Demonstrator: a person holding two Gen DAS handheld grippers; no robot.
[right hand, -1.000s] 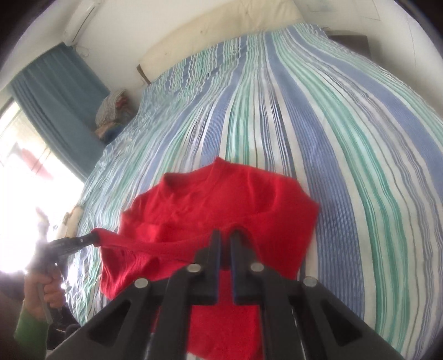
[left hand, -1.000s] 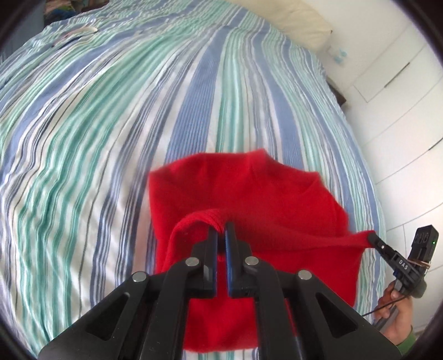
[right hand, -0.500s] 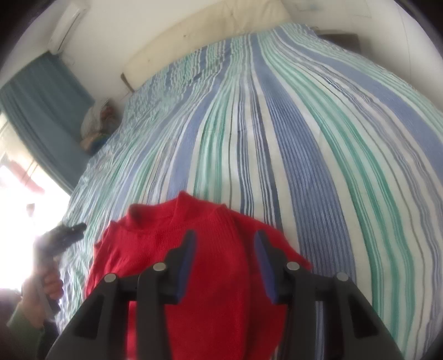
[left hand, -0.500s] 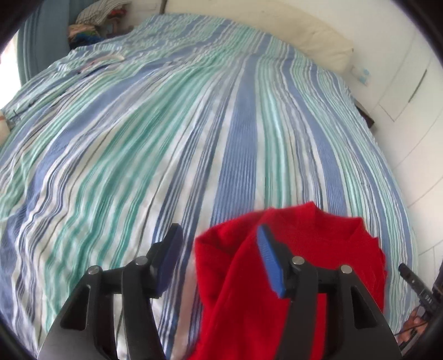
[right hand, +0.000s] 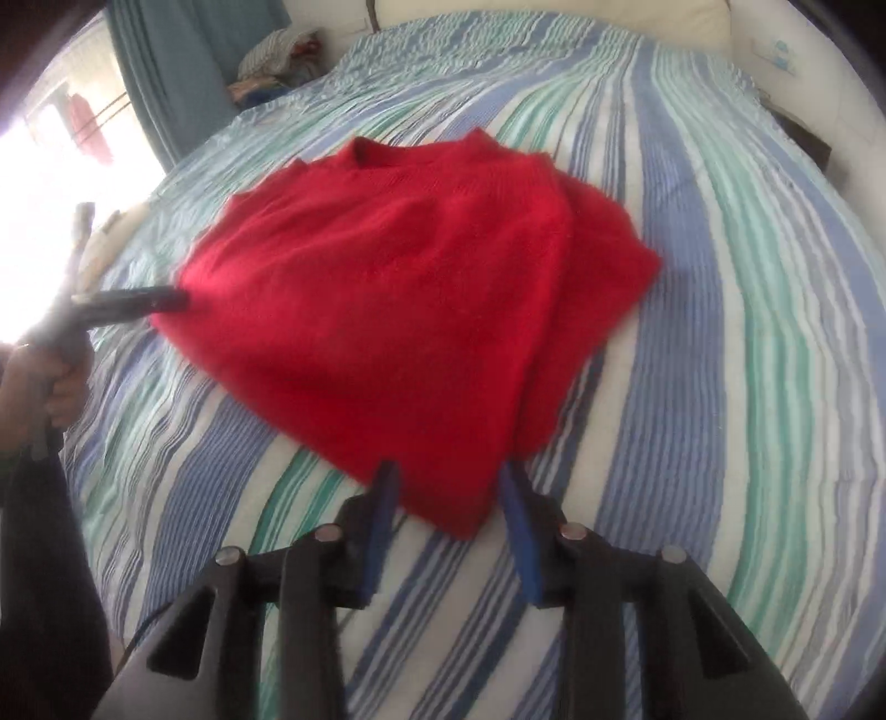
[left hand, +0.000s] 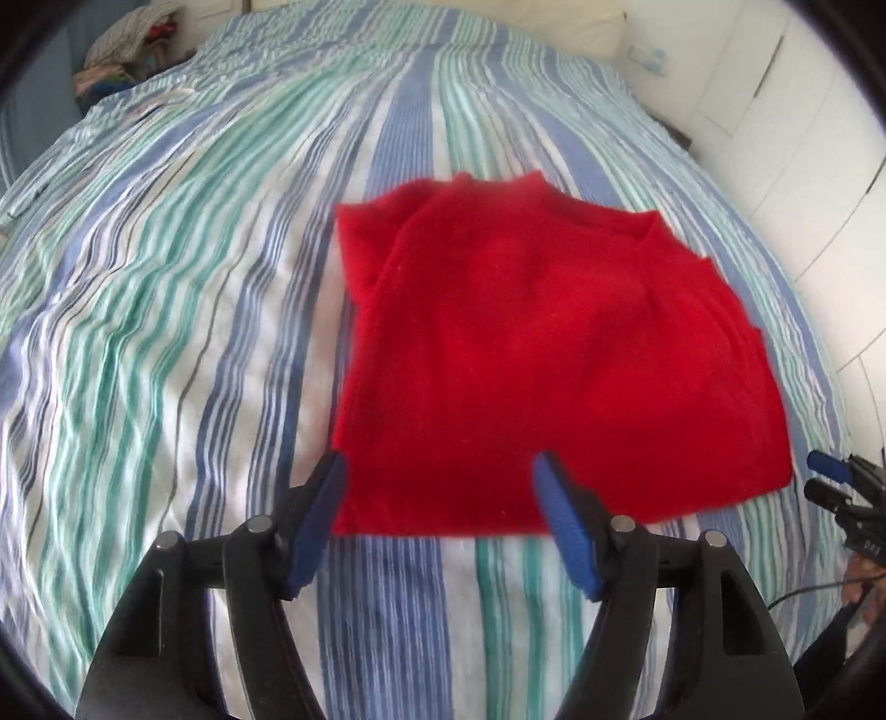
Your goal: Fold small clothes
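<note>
A red knitted garment [left hand: 542, 354] lies folded flat on the striped bedsheet [left hand: 166, 332]. My left gripper [left hand: 440, 459] hovers over its near left edge. The jaws are opening wide, and the blue pads touch no cloth. At the right rim, my right gripper [left hand: 825, 476] stands by the garment's near right corner. In the right wrist view the same garment [right hand: 398, 288] has its near corner showing between the tips of my right gripper [right hand: 449, 471], which is open and clear of it. One of the left gripper's fingers [right hand: 138, 302] points at the garment's left edge.
A pile of clothes [right hand: 277, 61] sits beyond the bed's far left corner, beside a blue curtain [right hand: 183, 66]. A cream pillow [left hand: 554, 22] lies at the head. White cupboard doors [left hand: 803, 138] line the right side. A person's hand [right hand: 50, 382] grips the left handle.
Both grippers were shut on the garment's lifted edge a second ago. They have let go, opened and drawn back, and the garment now lies folded on the sheet.
</note>
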